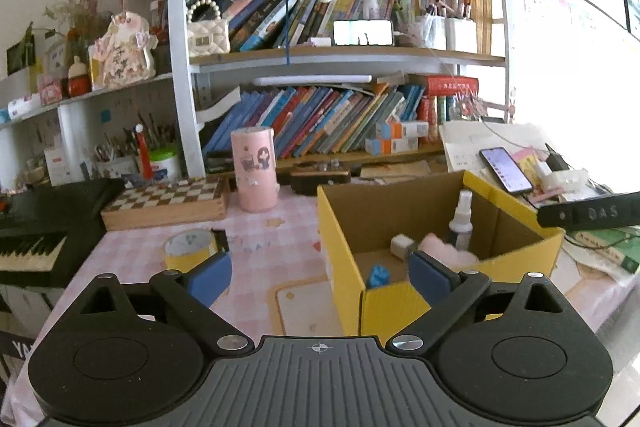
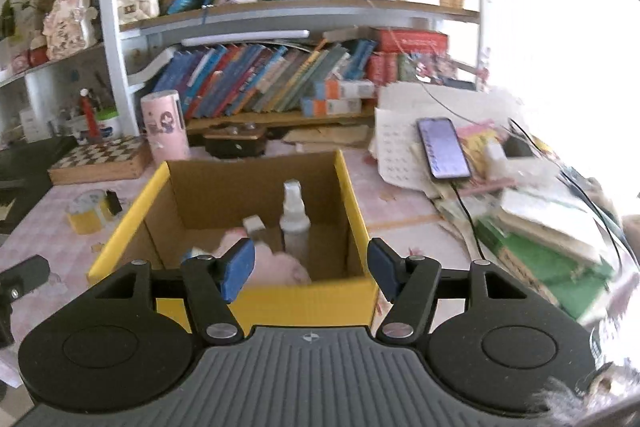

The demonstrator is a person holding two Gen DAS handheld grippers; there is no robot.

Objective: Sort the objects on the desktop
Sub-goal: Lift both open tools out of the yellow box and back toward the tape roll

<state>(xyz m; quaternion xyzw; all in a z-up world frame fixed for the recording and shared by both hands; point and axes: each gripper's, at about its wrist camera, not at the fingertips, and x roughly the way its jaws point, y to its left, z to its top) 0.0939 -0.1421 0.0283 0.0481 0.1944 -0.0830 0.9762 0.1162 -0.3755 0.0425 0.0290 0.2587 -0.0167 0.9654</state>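
Both grippers, left (image 1: 320, 273) and right (image 2: 311, 269), released and empty; white spray bottle (image 2: 295, 223) boxed in yellow cardboard box (image 2: 120, 227); yellow tape roll (image 1: 191, 251) left on desk (image 1: 272, 247).

My pink-checked table (image 1: 260, 267), yellow box (image 1: 344, 267) mid-table, tape roll (image 1: 191, 247) and chessboard (image 1: 164, 201) toward its left edge, pink canister (image 1: 256, 169) at back, phone (image 2: 443, 148) on papers (image 2: 396, 151) right.

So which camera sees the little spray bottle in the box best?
The right wrist view. It looks straight into the yellow box, so the spray bottle stands upright near the middle, clear from cap to base. In the left wrist view the spray bottle is smaller, off to one side.
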